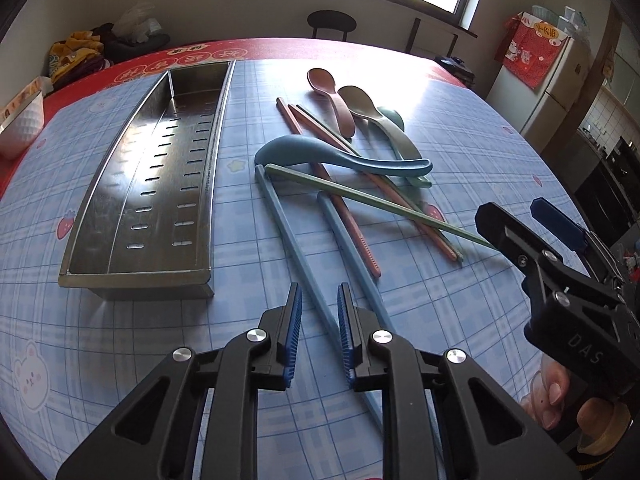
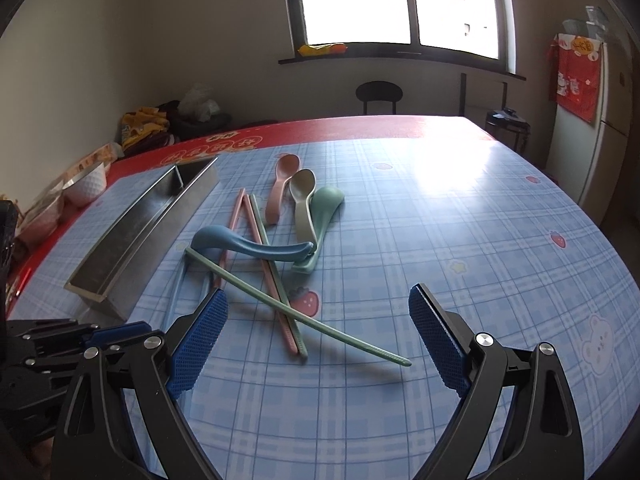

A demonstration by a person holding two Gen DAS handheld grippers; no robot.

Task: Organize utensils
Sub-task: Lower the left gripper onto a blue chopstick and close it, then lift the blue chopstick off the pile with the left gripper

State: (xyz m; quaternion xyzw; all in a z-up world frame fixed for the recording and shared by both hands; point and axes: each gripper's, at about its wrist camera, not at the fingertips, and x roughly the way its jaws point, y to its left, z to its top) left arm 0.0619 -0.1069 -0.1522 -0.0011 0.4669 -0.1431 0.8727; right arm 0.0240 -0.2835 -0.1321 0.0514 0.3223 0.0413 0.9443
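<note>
Leftmost, the perforated steel tray [image 1: 152,184] sits empty. Beside it, the left gripper [image 1: 319,320] straddles a blue plastic chopstick [image 1: 296,248], nearly closed — pads possibly not yet gripping, so a lift could disturb the pile. The right gripper [image 2: 318,340] gapes, holding nothing.

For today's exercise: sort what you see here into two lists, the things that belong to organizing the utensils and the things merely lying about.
Belongs to the job:
- metal tray
- blue spoon
- pink spoon
- beige spoon
- green spoon
- blue chopsticks
- pink chopsticks
- green chopstick

Just lying about:
- white bowl
- black chair
- fridge
</note>
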